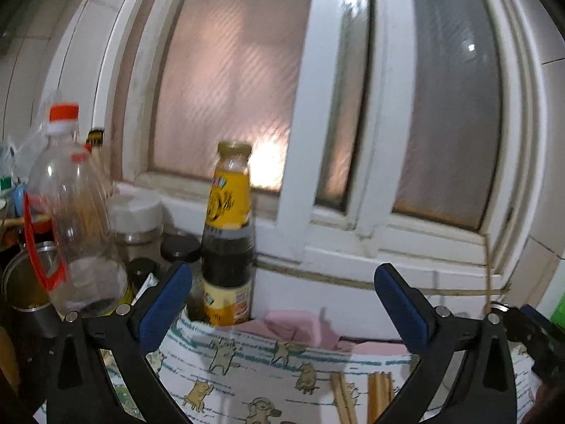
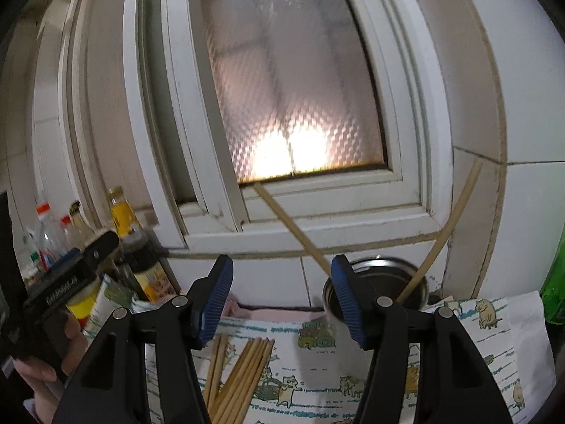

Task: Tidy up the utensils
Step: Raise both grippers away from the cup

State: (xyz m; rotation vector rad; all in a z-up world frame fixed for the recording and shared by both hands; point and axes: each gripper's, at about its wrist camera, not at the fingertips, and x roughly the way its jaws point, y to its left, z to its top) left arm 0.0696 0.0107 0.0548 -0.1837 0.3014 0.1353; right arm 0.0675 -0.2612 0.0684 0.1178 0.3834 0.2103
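Observation:
Several wooden chopsticks [image 2: 238, 376] lie in a loose bundle on a cartoon-print cloth [image 2: 459, 353]; their ends also show in the left wrist view [image 1: 363, 394]. A steel cup [image 2: 388, 282] stands at the cloth's far edge with two chopsticks [image 2: 441, 233] leaning out of it. My right gripper [image 2: 282, 300] is open and empty, above the bundle and just short of the cup. My left gripper [image 1: 282, 304] is open and empty, raised over the cloth [image 1: 247, 371], facing the window.
A frosted window with a white frame [image 1: 353, 212] fills the back. Left of the cloth stand a dark sauce bottle with yellow label [image 1: 229, 233], a clear plastic bottle with orange cap [image 1: 74, 219], jars and a metal pot [image 1: 21, 282]. A green bottle [image 2: 556, 272] is at right.

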